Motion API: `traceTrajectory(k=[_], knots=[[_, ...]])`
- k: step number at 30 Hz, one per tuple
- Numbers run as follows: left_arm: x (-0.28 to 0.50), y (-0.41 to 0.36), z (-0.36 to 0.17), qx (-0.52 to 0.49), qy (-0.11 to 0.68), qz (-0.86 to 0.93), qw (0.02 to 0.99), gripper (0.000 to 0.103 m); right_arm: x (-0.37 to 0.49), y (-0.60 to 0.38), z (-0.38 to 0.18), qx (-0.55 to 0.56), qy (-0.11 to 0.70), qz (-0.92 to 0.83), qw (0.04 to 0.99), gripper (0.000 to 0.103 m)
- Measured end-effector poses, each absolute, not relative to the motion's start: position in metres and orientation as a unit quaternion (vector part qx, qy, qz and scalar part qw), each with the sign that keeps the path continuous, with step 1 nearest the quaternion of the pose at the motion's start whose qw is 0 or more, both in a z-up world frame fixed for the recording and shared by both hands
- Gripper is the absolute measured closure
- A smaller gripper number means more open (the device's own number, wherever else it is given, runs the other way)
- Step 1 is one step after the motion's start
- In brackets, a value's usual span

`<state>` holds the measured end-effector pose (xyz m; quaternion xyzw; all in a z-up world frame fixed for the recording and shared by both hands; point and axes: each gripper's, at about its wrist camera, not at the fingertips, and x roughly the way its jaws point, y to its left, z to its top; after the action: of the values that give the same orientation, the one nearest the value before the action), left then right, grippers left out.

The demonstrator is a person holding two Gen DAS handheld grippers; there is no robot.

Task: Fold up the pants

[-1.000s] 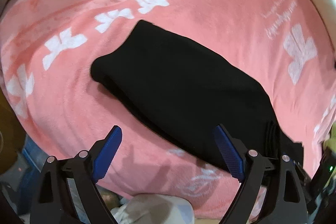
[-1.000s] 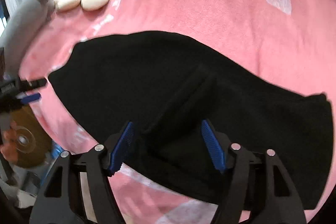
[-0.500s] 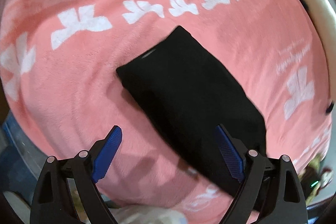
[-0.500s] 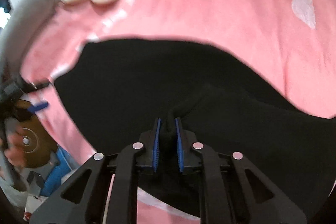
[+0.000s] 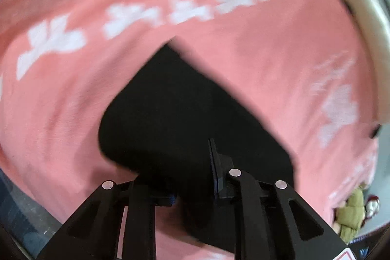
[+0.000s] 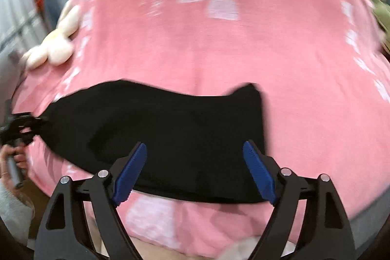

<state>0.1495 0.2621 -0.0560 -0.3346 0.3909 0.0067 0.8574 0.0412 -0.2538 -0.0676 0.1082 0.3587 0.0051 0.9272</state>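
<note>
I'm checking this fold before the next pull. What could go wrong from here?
The left gripper has just closed its jaws on one end of the black pants, while the right gripper has just opened and holds nothing. Pulled from one end, the pants may drag and undo the fold. They could also rumple the pink blanket.

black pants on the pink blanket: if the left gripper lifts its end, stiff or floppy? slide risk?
Likely floppy: the black pants lie limp with a wavy edge and a raised corner, so the free end should sag. Probably light, being thin folded fabric. The left gripper pinches bunched cloth; the fuzzy pink blanket may drag rather than let them slide.
</note>
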Motion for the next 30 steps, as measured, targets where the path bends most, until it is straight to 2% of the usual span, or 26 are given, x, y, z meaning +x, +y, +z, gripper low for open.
traceTrajectory(k=[4,6,9,10,14,20,23,28,29,30], knots=[[0.133,0.163,0.022,-0.229,0.349,-0.096,0.904,0.086,0.029,-0.295,-0.070,0.131,0.351,-0.026,0.927,0.024],[0.125,0.106,0.033,-0.186,0.352,-0.148,0.905,0.081,0.030,-0.305,-0.074,0.143,0.349,-0.028,0.926,0.024],[0.122,0.029,0.017,-0.145,0.395,-0.210,0.882,0.052,0.030,-0.316,-0.082,0.160,0.351,-0.022,0.922,0.023],[0.120,0.009,0.004,-0.137,0.411,-0.224,0.873,0.038,0.029,-0.316,-0.085,0.163,0.354,-0.020,0.921,0.023],[0.105,-0.047,-0.043,-0.078,0.465,-0.202,0.859,0.036,0.029,-0.319,-0.093,0.174,0.372,0.000,0.912,0.023],[0.077,-0.029,-0.040,-0.064,0.455,-0.157,0.874,0.024,0.047,-0.299,-0.082,0.191,0.373,0.092,0.903,0.023],[0.075,-0.003,-0.029,-0.070,0.448,-0.125,0.883,0.020,0.077,-0.270,-0.082,0.198,0.390,0.146,0.887,0.019],[0.070,0.029,-0.026,-0.066,0.450,-0.071,0.888,0.019,0.126,-0.227,-0.112,0.202,0.427,0.178,0.863,0.019],[0.070,0.035,-0.025,-0.069,0.449,-0.062,0.889,0.019,0.135,-0.218,-0.123,0.210,0.436,0.180,0.857,0.021],[0.072,0.040,-0.024,-0.072,0.447,-0.060,0.890,0.019,0.137,-0.214,-0.128,0.212,0.440,0.182,0.853,0.034]])
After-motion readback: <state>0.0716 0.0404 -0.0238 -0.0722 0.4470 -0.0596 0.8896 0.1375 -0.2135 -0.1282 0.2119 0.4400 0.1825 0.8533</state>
